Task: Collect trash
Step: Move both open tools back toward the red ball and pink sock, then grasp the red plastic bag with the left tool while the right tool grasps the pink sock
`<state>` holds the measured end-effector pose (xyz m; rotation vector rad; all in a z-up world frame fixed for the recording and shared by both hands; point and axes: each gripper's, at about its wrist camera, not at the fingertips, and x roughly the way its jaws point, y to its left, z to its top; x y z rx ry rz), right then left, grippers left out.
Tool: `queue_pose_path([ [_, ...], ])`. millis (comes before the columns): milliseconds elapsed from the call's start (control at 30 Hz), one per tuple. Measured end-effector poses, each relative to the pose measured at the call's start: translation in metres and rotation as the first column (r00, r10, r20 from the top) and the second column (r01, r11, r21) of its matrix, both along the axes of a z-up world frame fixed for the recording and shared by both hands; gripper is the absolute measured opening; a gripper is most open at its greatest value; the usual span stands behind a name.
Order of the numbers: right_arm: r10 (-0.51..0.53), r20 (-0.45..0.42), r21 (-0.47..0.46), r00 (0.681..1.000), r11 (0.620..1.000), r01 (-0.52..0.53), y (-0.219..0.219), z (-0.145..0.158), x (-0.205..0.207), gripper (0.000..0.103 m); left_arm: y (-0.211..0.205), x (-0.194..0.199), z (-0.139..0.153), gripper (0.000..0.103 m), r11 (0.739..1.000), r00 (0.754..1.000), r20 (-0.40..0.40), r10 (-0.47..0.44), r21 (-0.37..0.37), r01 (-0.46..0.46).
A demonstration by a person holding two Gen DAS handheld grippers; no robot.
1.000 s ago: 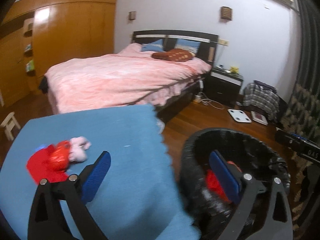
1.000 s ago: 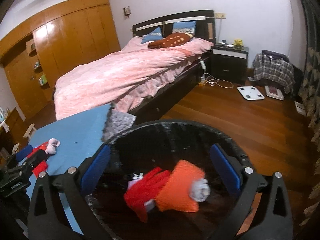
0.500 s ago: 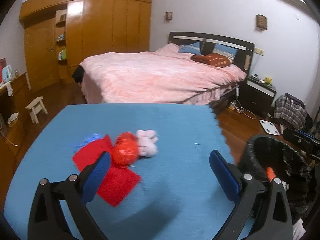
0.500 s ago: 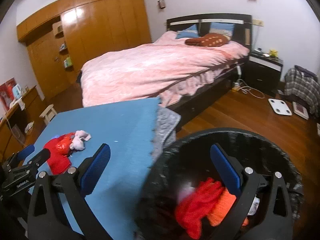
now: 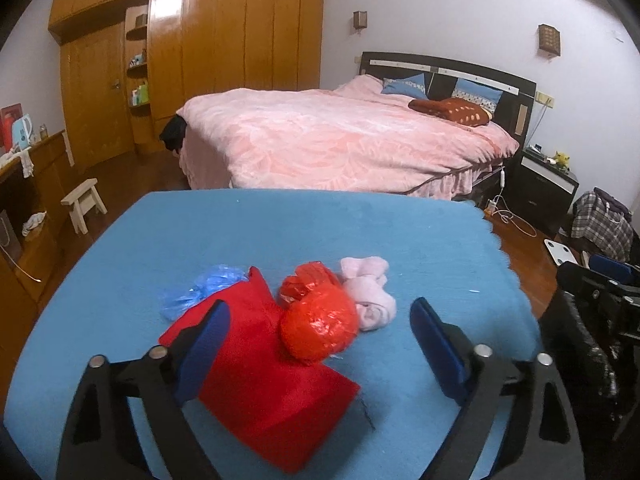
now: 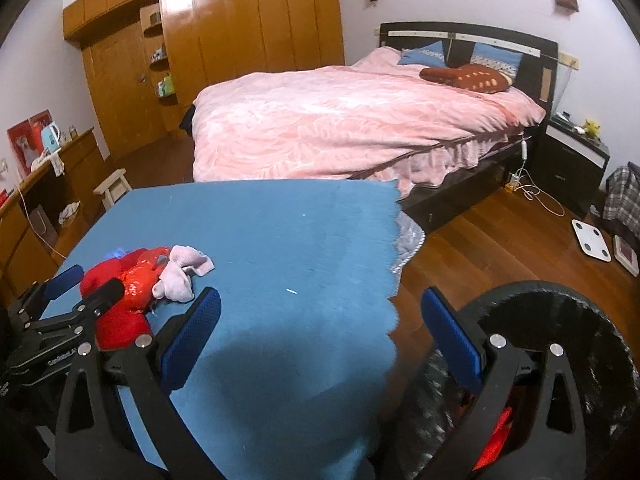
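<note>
— Four pieces of trash lie on the blue table cover: a red plastic ball, a flat red sheet, a pink cloth wad and a crumpled blue plastic bag. Confirm?

— Confirmed. They sit in one cluster. The ball rests on the red sheet and touches the pink wad; the blue bag lies beside the sheet's far corner.

— State of your left gripper?

— Jaws apart, though they have just been closing a little. The red ball appears between my blue pads in my own view, but neither pad presses on it; I hold nothing.

— And the right gripper?

— Spread wide, empty. It hovers over the table's near edge, well apart from the cluster.

— Location of the bin?

— Black bin stands on the wooden floor just beside the table's right side. Red items already lie inside; I cannot tell them apart.

— Anything beyond?

— Bed with a pink quilt behind the table.
</note>
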<state>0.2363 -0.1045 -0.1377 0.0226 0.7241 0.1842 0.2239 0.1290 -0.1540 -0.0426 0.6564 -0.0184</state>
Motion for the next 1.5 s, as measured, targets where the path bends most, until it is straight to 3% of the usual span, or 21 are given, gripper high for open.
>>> queue_pose_path([
  [500,0.041,-0.019,-0.021,0.999,0.999,-0.041,0.025,-0.018,0.025,0.097,-0.005,0.023,-0.023,0.044,0.997,0.996,-0.058,-0.067,-0.029,0.065],
  [700,0.049,-0.025,-0.017,0.998,0.999,-0.049,0.031,-0.021,0.027,0.097,-0.005,0.017,-0.018,0.040,0.997,0.997,-0.024,-0.071,-0.029,0.070],
  [967,0.072,-0.014,-0.010,0.997,0.997,-0.072,0.046,-0.019,0.030,0.097,0.013,-0.001,0.016,0.040,0.996,0.996,0.081,-0.025,-0.079,0.031],
  [1267,0.139,-0.005,-0.014,0.990,0.990,-0.139,0.086,-0.026,0.034,0.097,0.045,-0.006,0.001,0.040,0.998,0.998,0.025,0.054,-0.016,-0.054],
  [1500,0.192,-0.012,-0.037,0.981,0.981,-0.193,0.122,-0.036,0.041,0.097,0.047,-0.008,-0.007,0.040,0.998,0.998,0.032,0.050,0.023,-0.051],
])
